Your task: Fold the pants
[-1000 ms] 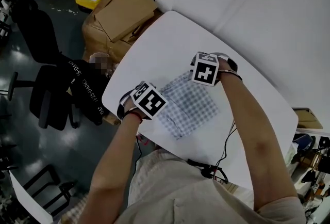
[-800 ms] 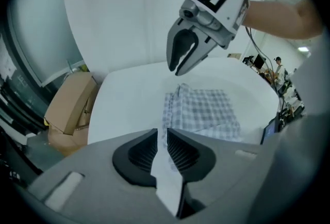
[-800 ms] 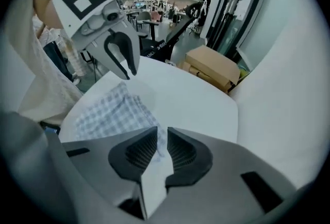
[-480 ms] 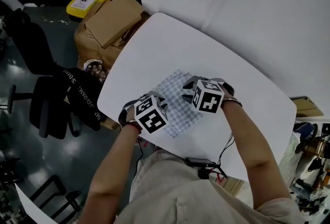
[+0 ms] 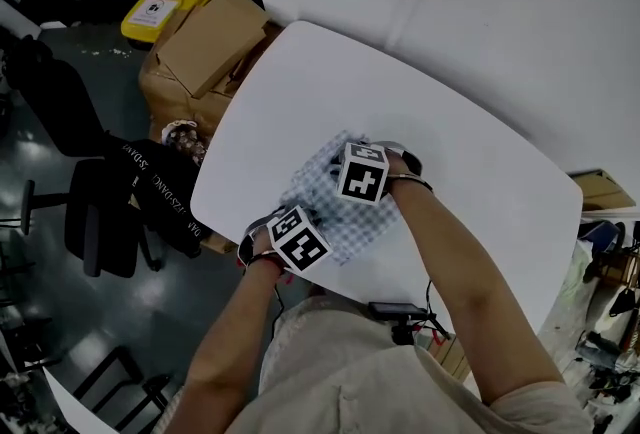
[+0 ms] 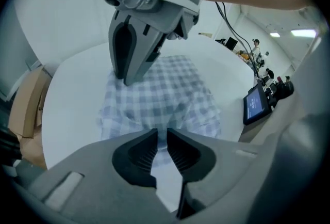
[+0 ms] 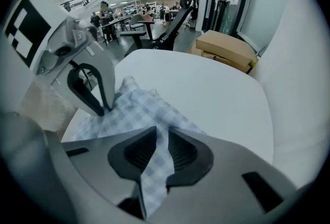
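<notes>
The blue-and-white checked pants (image 5: 322, 194) lie partly folded and bunched on the white table (image 5: 440, 122), near its front left edge. My left gripper (image 5: 305, 220) is at the cloth's near edge. In the left gripper view its jaws (image 6: 161, 138) stand narrow, pinching the pants' hem (image 6: 154, 104). My right gripper (image 5: 348, 162) is over the middle of the pants. Its jaws (image 7: 162, 138) are closing, and a strip of the checked cloth (image 7: 149, 109) runs between them. Each gripper shows in the other's view: the right gripper (image 6: 126, 79) and the left gripper (image 7: 103, 109) both have their tips down on the cloth.
Cardboard boxes (image 5: 205, 42) and a yellow bin (image 5: 160, 7) stand on the floor beyond the table's left side. A black chair with a dark jacket (image 5: 150, 197) is at the left. A small black device with a cable (image 5: 397, 310) lies at the table's near edge.
Both grippers have come closer together over the pants, and the left gripper's jaws have narrowed. The right gripper has moved left from the far right corner. The cloth, flat before, is now bunched.
</notes>
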### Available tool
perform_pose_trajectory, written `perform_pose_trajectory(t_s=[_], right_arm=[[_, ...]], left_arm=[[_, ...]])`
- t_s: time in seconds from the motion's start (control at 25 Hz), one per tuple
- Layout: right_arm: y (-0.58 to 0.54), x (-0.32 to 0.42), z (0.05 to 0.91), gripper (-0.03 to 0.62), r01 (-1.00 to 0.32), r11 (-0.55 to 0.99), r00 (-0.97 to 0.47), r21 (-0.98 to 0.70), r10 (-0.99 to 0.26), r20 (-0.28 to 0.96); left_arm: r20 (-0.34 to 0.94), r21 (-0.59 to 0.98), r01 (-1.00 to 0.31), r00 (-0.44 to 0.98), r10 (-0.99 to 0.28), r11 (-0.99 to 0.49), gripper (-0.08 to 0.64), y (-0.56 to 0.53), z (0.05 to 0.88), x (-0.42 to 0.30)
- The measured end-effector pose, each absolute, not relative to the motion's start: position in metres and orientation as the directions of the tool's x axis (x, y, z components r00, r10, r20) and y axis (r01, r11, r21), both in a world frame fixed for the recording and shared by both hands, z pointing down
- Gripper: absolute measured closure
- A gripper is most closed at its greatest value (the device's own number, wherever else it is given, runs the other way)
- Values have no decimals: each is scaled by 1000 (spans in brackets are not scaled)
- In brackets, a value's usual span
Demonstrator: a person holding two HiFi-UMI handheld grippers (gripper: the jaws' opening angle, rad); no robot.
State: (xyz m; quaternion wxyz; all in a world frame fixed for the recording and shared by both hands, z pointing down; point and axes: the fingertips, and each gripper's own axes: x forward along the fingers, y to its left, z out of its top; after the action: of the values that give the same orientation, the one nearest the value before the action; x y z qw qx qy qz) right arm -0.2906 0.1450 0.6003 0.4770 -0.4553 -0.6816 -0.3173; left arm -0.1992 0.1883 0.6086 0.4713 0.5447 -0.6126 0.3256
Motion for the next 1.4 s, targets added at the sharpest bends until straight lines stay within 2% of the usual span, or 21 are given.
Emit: perform_pose_trajectory(t_s=[0.16,0.4,0.84,1.28,1.4], right_arm=[[140,-306,606,529,874,485,-155,-18,315,936],[129,-320,604,545,768,629,-181,-116,388,904],[88,-315,563,543,786,610,-333,100,283,900],[77,-260,534,543,673,740,-418,9,371,829],[78,-239,545,541,694,720,-390,8,367,844]], left_arm=[[926,144,-958,42,-376,248,495,196,614,-200],[904,207,-906,33,-427,368,495,209,612,-215],[898,108,-884,-108,-425,454,494,213,587,-255],[856,94,-869,-178,-485,485,494,173,550,-240],[864,76,-886,-170,-474,457,494,167,551,-225]])
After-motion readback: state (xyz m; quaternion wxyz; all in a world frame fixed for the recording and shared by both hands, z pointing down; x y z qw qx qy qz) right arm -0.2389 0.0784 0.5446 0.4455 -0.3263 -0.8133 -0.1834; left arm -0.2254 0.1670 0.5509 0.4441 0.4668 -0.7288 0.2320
